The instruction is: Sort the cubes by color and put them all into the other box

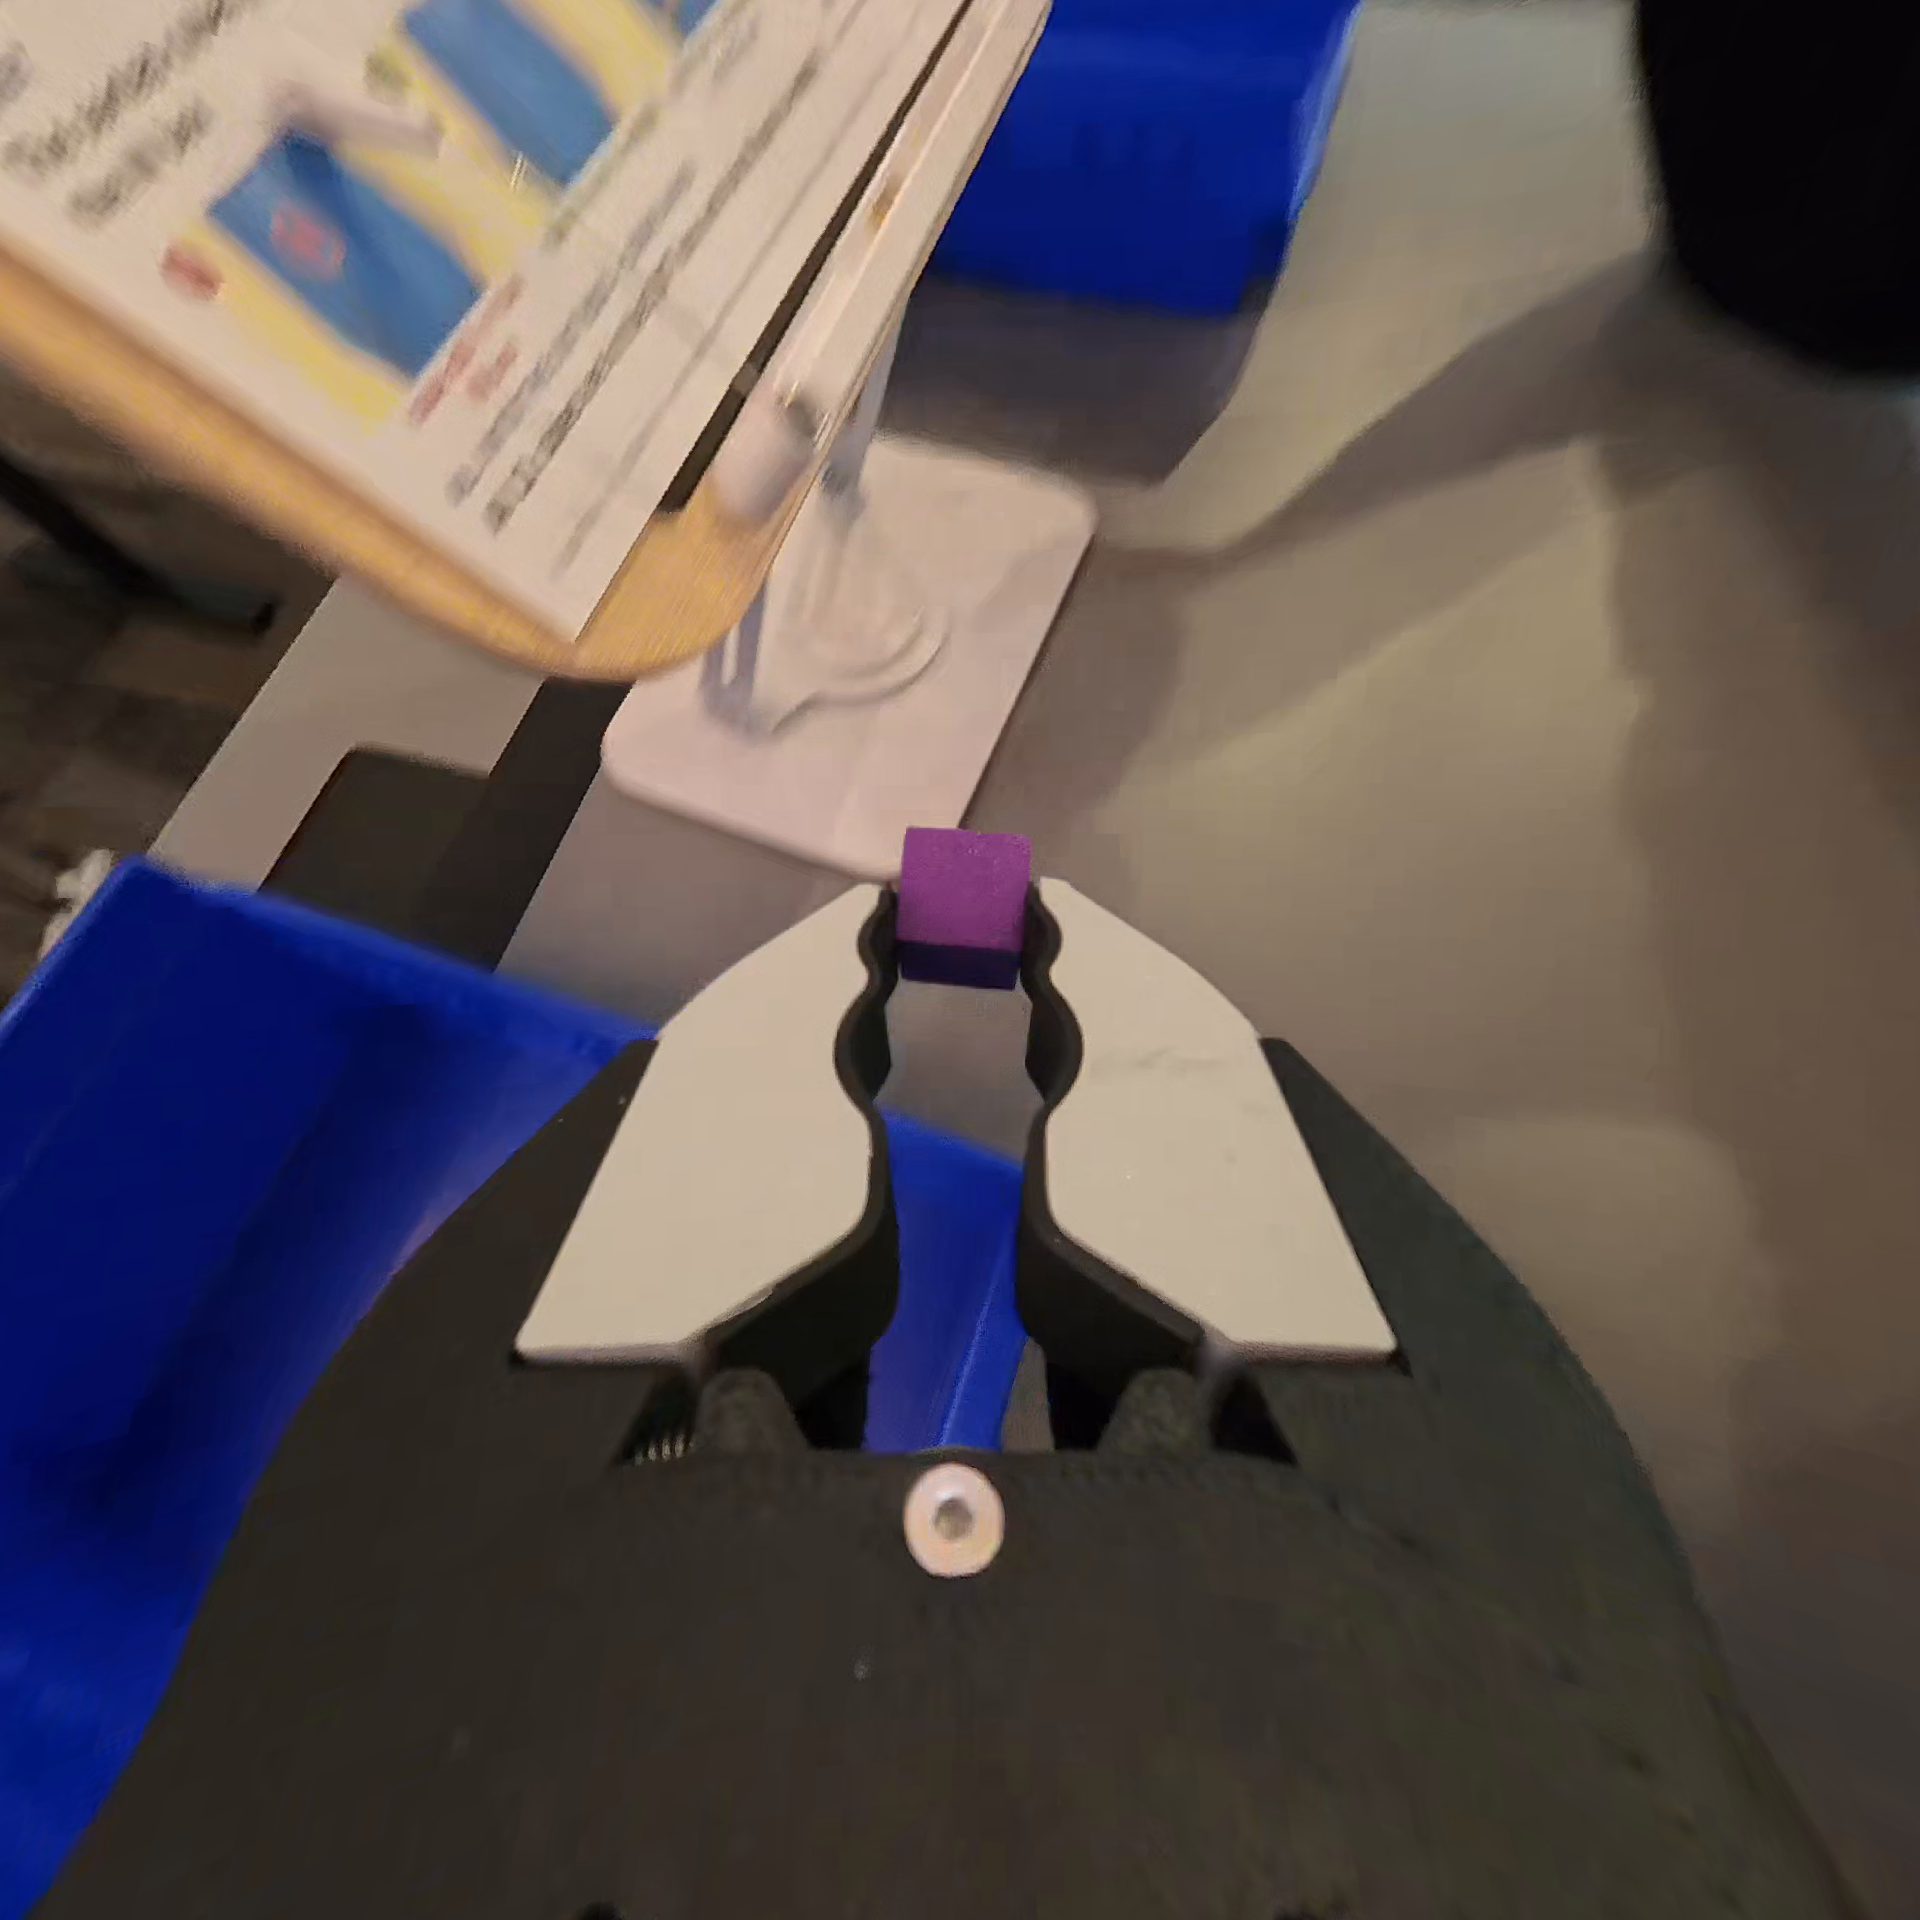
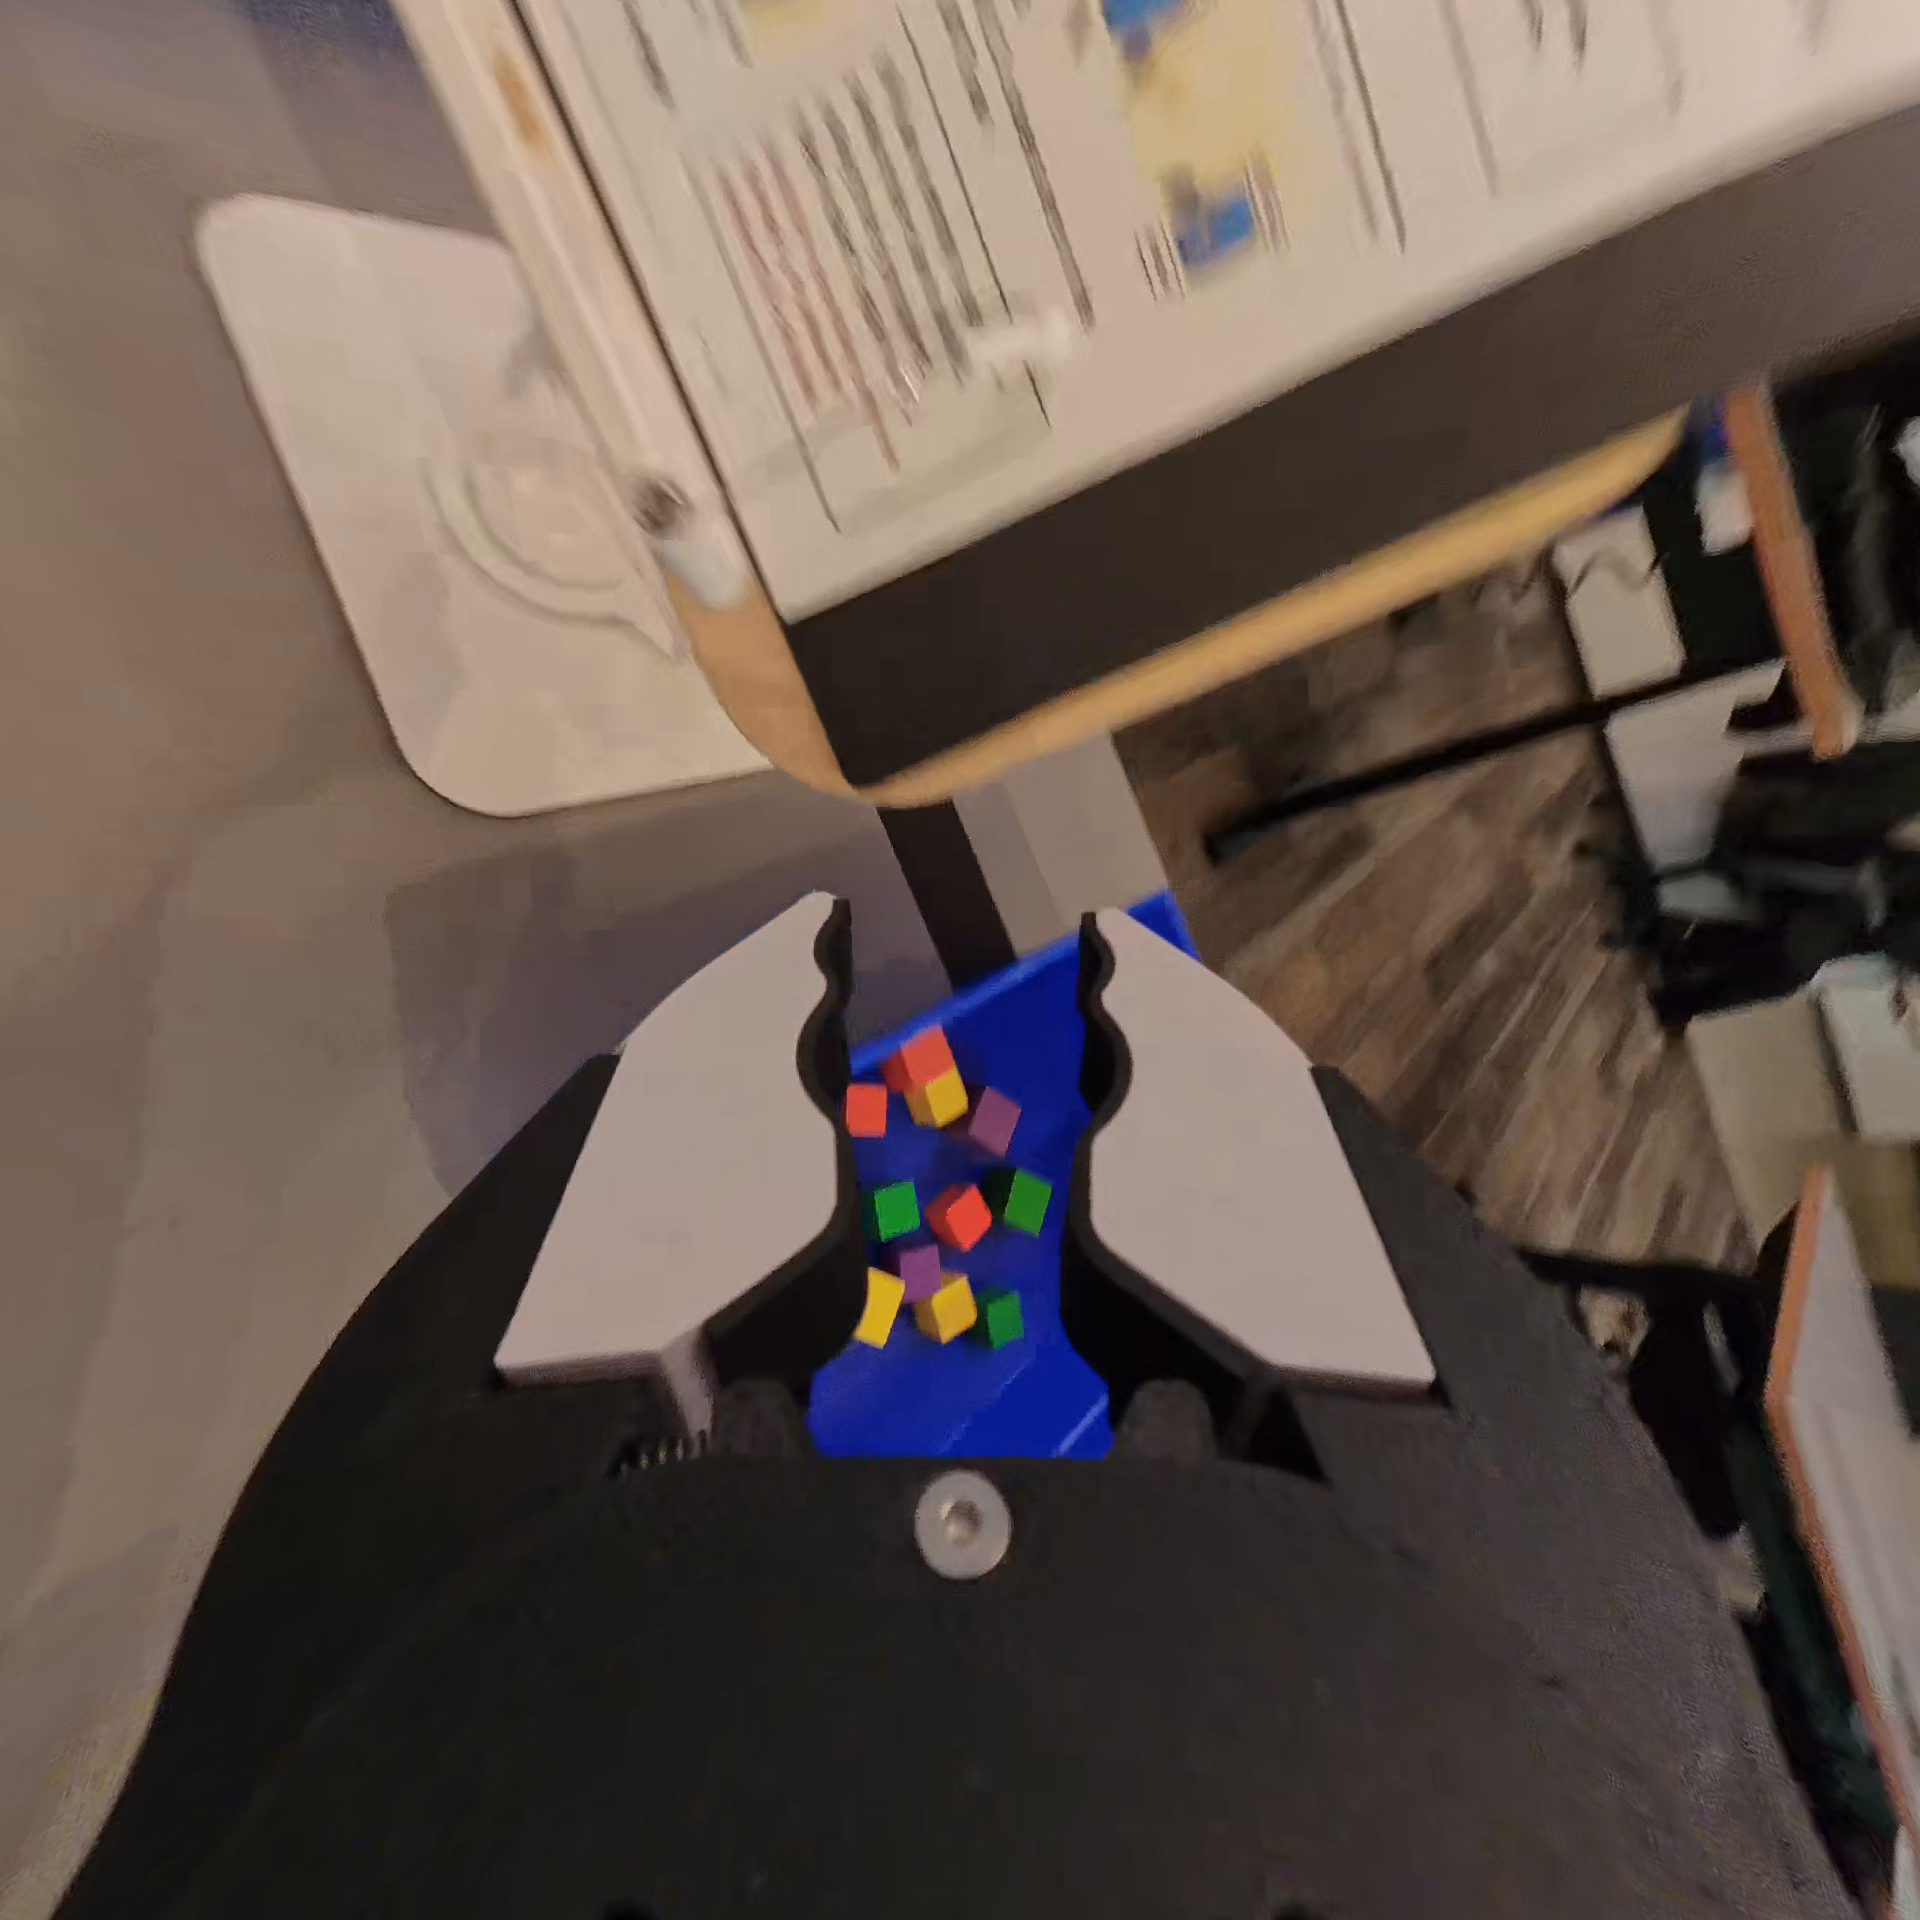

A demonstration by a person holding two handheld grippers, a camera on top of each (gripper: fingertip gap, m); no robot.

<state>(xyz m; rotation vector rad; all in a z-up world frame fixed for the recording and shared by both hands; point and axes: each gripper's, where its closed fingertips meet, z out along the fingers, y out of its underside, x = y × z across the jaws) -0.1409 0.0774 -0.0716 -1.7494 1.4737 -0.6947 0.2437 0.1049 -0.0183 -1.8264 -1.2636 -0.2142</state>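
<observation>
My left gripper is shut on a purple cube, held at its fingertips above the grey table, past the rim of a blue box at lower left. A second blue box stands farther off at the top. My right gripper is open and empty above a blue box that holds several red, yellow, green and purple cubes, such as a red cube in the middle.
A board with printed sheets on a white stand base leans over the table; it also shows in the right wrist view. A dark object is at top right. The table edge and wood floor lie right. Spacing between my two grippers at the tips: around 40 cm.
</observation>
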